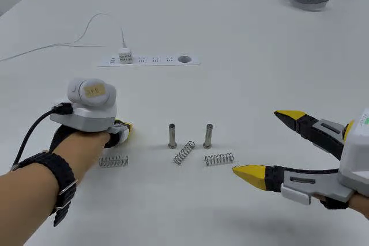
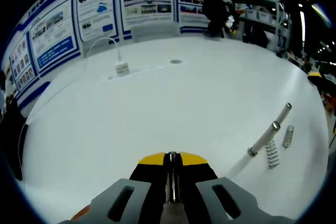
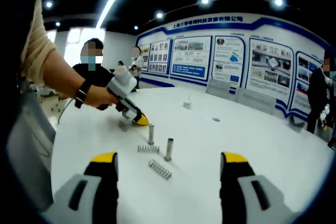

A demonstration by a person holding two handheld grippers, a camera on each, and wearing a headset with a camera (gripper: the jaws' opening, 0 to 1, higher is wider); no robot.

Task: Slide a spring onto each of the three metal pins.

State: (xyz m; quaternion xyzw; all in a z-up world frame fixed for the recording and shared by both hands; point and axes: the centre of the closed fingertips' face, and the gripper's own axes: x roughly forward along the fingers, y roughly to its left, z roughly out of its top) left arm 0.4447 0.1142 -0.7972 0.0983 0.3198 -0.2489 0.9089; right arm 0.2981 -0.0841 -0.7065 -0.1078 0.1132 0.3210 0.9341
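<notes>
Springs lie flat, none threaded yet: one spring (image 1: 113, 161) close by the left tongs (image 1: 124, 129), two more springs (image 1: 184, 152) between both tongs, beside two upright pins (image 1: 172, 136). The left tongs are pressed together on what looks like the third pin (image 2: 171, 179), probably steadying it. The right tongs (image 1: 271, 142) gape wide, seemingly ready to fetch a spring.

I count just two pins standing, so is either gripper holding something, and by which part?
Left gripper is shut on a pin, gripped along its shaft. Right gripper is open, empty.
</notes>
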